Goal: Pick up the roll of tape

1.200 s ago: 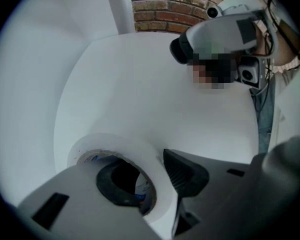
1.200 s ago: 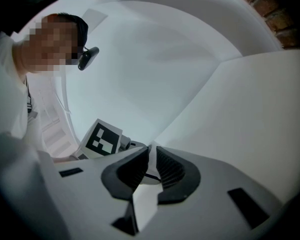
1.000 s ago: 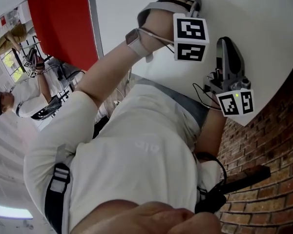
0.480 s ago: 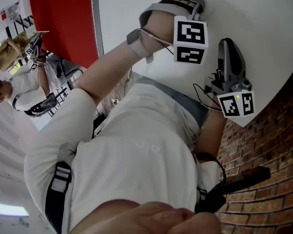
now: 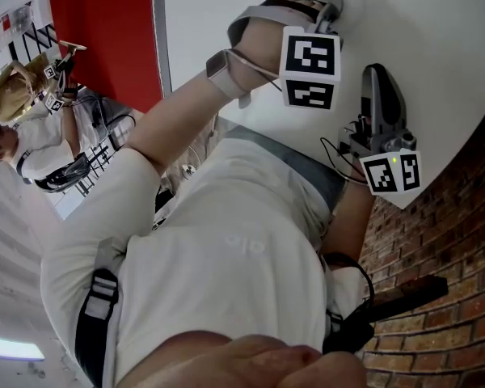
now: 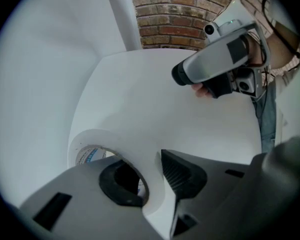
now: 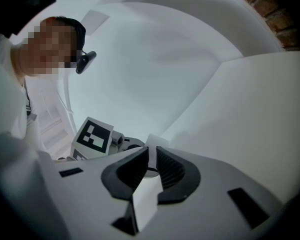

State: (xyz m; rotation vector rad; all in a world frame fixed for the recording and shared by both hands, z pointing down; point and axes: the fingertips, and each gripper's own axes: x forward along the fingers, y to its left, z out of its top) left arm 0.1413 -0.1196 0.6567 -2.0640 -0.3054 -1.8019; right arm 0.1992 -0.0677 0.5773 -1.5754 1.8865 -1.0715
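Over the bench, head view: curved edge of white bench [image 5: 436,39] just beside right tool [image 5: 378,75]; brick floor [image 5: 436,241] beyond.
Left tool view: left tool [image 6: 150,169], jaws just closing, clamps the wall of the roll of tape [image 6: 120,141] near the bench edge; bare top ahead.
Right tool view: jaws pinch a white strip [image 7: 146,199]; marker cube [image 7: 92,136] close ahead.

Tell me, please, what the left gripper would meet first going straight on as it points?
Probably the white table: the left gripper points down, and its jaws have just been closing on the wall of the roll of tape. Depth is unclear.
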